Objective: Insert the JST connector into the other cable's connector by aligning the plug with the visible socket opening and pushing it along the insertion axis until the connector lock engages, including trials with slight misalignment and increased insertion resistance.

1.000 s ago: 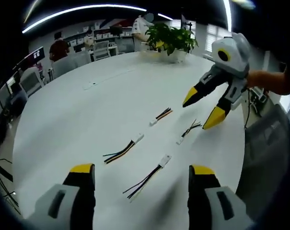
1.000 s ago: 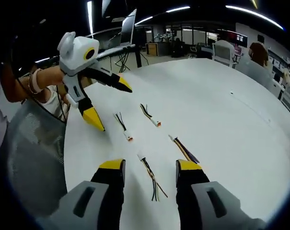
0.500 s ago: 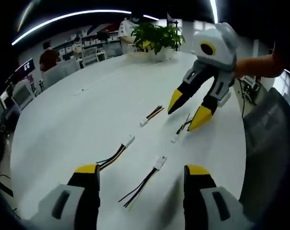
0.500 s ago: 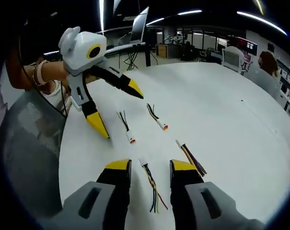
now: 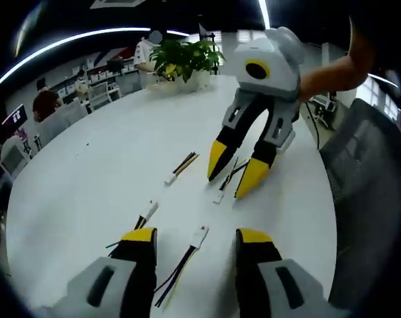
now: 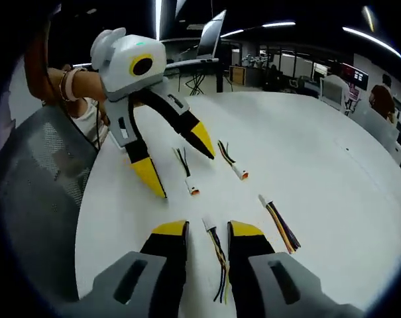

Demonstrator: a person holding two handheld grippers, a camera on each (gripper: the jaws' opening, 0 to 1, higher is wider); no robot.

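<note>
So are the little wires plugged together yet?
Not yet, nothing is joined. On the table, the left gripper is open with its fingers either side of the first cable. The right gripper is open around the second cable. Neither is gripped. What's left is to grab both, line up plug and socket, and push until it locks.

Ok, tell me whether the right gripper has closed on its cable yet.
Not yet. The right gripper is open, its yellow tips straddling a cable lying on the white table, with gaps visible either side.
</note>
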